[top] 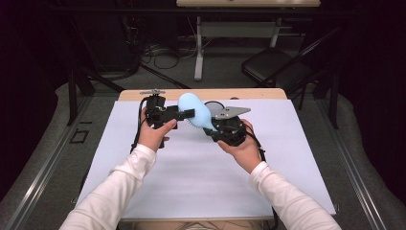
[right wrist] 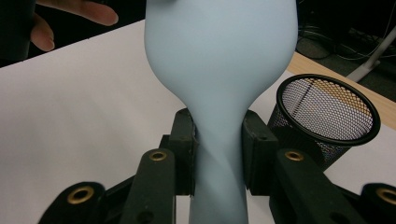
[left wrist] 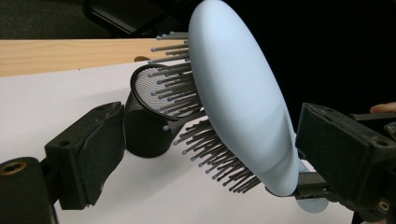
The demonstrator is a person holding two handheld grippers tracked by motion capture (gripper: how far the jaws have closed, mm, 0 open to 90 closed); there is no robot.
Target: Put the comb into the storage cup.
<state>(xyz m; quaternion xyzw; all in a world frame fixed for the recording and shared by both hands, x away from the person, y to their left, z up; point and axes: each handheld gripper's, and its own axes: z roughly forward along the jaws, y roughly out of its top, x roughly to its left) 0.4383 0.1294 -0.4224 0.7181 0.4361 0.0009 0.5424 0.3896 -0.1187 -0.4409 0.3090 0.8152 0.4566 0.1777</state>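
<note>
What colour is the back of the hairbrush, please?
Pale blue; the hairbrush shows it best in the right gripper view.

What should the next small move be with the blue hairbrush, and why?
Probably close the left tool on the head of the hairbrush. Its jaws stand open on either side of the head without touching it, while the right tool grips the handle. The black mesh cup stands just behind, so a second grip looks useful before moving the brush there.

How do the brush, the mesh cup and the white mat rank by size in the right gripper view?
1. Mat: it spreads across most of the picture.
2. Brush: looks large, but it sits right at the camera, so nearness inflates it.
3. Cup: looks smallest; it stands farther off, so its rank against the brush is unsure.
</note>
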